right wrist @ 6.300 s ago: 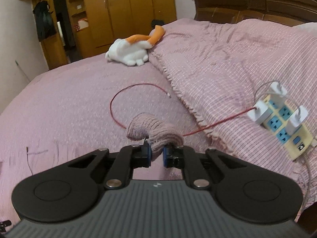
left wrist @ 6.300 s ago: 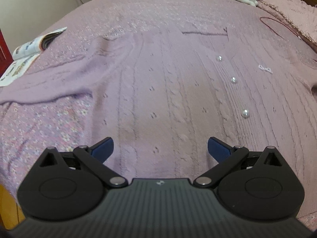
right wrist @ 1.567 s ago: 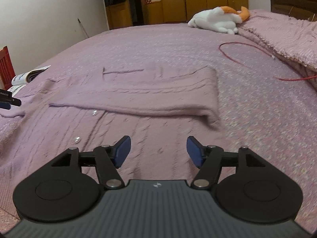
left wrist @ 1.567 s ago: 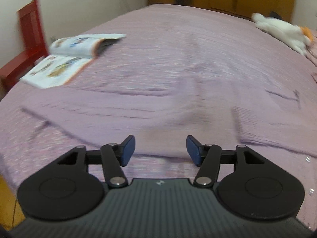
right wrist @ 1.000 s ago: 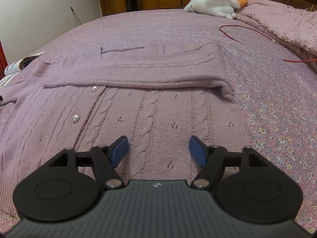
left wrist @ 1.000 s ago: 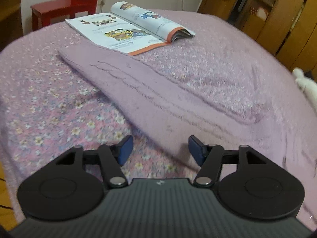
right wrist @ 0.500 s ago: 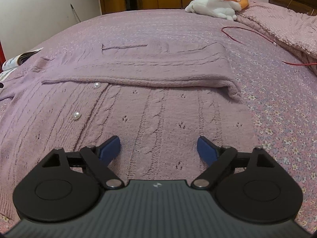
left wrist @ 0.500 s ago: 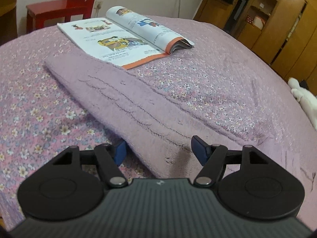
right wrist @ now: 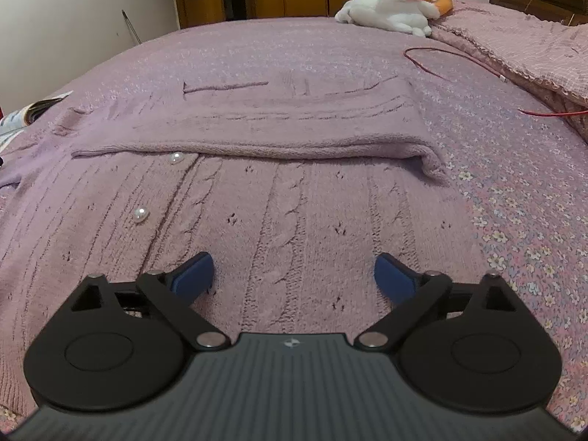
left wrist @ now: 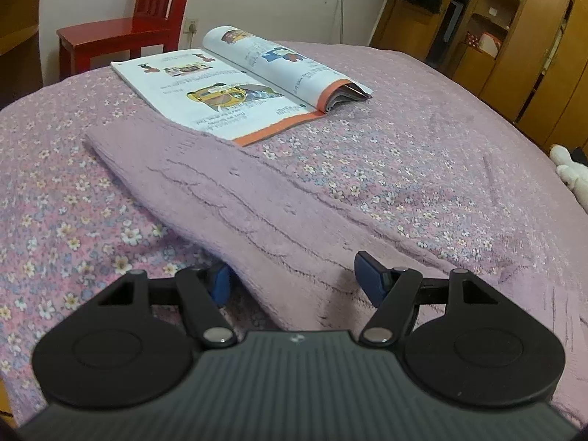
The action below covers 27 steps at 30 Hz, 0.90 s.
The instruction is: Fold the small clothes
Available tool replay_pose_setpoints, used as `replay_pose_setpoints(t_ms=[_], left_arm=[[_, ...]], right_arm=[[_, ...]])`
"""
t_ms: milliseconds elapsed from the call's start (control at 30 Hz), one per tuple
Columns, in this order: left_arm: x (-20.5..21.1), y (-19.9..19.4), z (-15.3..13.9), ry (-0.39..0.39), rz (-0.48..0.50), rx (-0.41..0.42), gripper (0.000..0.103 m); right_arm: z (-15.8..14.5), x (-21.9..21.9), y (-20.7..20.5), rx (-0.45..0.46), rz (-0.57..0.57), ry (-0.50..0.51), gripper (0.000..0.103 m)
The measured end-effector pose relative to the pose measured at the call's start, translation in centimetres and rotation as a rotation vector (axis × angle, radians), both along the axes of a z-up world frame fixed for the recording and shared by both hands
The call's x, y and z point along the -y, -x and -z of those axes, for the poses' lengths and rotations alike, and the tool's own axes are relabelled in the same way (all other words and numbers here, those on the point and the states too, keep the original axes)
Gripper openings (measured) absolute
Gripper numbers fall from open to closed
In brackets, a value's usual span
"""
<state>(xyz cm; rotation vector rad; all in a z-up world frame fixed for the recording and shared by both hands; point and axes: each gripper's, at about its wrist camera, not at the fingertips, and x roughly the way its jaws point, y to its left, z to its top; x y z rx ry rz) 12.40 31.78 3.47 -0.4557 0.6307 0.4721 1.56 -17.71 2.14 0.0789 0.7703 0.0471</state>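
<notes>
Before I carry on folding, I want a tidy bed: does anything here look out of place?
Yes. The unfolded sleeve runs out to an open magazine, and its cuff end lies over the magazine's near corner. A loose red cable also lies on the bedspread beyond the cardigan.

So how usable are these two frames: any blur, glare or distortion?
Left wrist view: sharp, fisheye bends the bed, a soft shadow under the left gripper on the cardigan sleeve. Right wrist view: sharp near the right gripper, dim warm light, no glare, softer toward the plush toy.
</notes>
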Motion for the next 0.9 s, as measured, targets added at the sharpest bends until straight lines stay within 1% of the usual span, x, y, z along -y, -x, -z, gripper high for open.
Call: replay_pose_setpoints(t_ms=[33,67,100,133,167,200,267,300,467,600,667,767,900], left_arm=[[0.0,0.0,0.0,-0.003,-0.003,0.002,0.068],[0.1,-0.1,0.0,-0.015,-0.009,-0.003,0.061],[0.2,-0.2,-0.1,-0.039,-0.014,-0.016,0.047],[0.2,-0.2,-0.1,-0.062,-0.017,-0.029,0.038],[0.1,-0.1,-0.2,-0.068,-0.017,-0.029,0.020],[-0.3,0.2,-0.4,-0.054,-0.015,-0.018,0.013],[-1.0,1.1,-0.7,-0.007,-0.023,0.016,0.010],[-1.2,1.6,-1.1,-0.004,-0.033,0.033,0.010],[-0.3,3.6,-3.7,-0.080,-0.048,0.109,0.010],[1.4,4.4,-6.2,-0.148,-0.034,0.155,0.010],[2.6,4.4,-7.5,-0.174,-0.012,0.174,0.010],[4.7,4.2,-9.4,-0.198,0.039,0.209,0.010],[7.7,3.8,-11.5,-0.215,0.101,0.248,0.010]], right_arm=[[0.0,0.0,-0.1,-0.003,0.002,0.000,0.103],[-0.1,-0.1,-0.2,-0.006,0.004,0.000,0.103],[-0.1,-0.1,-0.2,-0.006,0.004,-0.003,0.103],[-0.1,0.0,-0.1,-0.004,0.004,-0.006,0.103],[-0.1,0.0,-0.1,-0.001,0.001,-0.007,0.103],[0.0,0.0,0.0,0.001,-0.006,-0.003,0.103],[0.0,0.0,0.2,0.004,-0.016,0.002,0.103],[0.0,0.0,0.2,0.004,-0.015,-0.002,0.103],[-0.3,0.2,0.3,-0.005,-0.013,-0.027,0.103],[-0.6,0.8,0.8,-0.001,0.003,-0.082,0.103],[-0.8,1.2,1.0,-0.002,0.016,-0.110,0.103],[-1.2,1.6,1.3,-0.012,0.023,-0.126,0.103],[-1.6,2.1,1.7,-0.002,0.033,-0.150,0.103]])
